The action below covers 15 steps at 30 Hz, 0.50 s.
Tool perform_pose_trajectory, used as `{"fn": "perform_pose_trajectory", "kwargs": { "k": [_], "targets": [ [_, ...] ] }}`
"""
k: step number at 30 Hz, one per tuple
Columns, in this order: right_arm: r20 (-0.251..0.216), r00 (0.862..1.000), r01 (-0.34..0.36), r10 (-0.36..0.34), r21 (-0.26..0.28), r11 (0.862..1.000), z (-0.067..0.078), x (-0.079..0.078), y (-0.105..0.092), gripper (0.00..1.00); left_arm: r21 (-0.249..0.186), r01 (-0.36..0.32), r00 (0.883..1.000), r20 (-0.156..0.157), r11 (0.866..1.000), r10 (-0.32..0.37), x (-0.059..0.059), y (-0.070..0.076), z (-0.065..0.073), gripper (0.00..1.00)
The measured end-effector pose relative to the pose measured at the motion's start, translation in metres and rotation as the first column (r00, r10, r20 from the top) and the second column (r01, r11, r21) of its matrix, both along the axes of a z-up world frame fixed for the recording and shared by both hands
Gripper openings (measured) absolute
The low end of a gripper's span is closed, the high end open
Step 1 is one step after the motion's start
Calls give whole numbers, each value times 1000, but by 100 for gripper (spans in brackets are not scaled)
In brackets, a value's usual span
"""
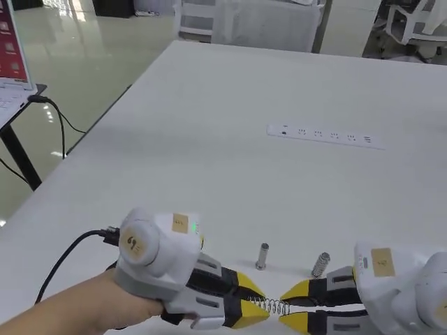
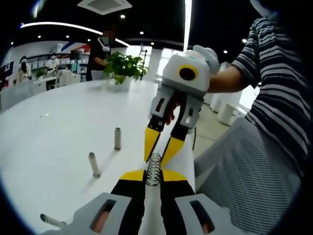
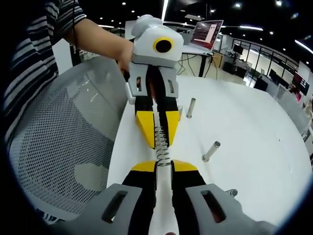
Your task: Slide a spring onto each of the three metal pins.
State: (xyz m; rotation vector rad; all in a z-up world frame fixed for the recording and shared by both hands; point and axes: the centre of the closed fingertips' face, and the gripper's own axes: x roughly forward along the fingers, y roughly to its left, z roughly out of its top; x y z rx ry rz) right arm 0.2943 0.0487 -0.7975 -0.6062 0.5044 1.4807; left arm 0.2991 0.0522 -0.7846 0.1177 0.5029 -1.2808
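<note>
A small steel spring [image 1: 272, 305] hangs level between my two grippers at the table's near edge. My left gripper [image 1: 260, 308] is shut on its left end and my right gripper [image 1: 288, 308] is shut on its right end. In the left gripper view the spring [image 2: 153, 169] stands between my own yellow jaws [image 2: 153, 176], with the right gripper [image 2: 159, 149] on its far end. The right gripper view shows the spring [image 3: 160, 144] running from my right gripper [image 3: 164, 165] to the left gripper [image 3: 157, 129]. Just beyond stand a bare pin [image 1: 262, 256] and a pin wearing a spring [image 1: 320, 264].
A white power strip [image 1: 325, 135] lies further back on the white table [image 1: 209, 139]. A laptop [image 1: 10, 63] sits on a side stand at the left. A grey mesh chair [image 3: 73, 137] is close to the table's near edge. A black cable [image 1: 66, 255] trails from the left gripper.
</note>
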Motion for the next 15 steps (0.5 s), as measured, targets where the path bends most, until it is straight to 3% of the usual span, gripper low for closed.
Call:
{"fn": "perform_pose_trajectory", "kwargs": {
  "k": [15],
  "targets": [
    [25, 999, -26, 25, 39, 999, 17, 1, 2, 7, 8, 1, 1000, 2, 1000, -1, -1, 2, -2, 3]
  ]
}}
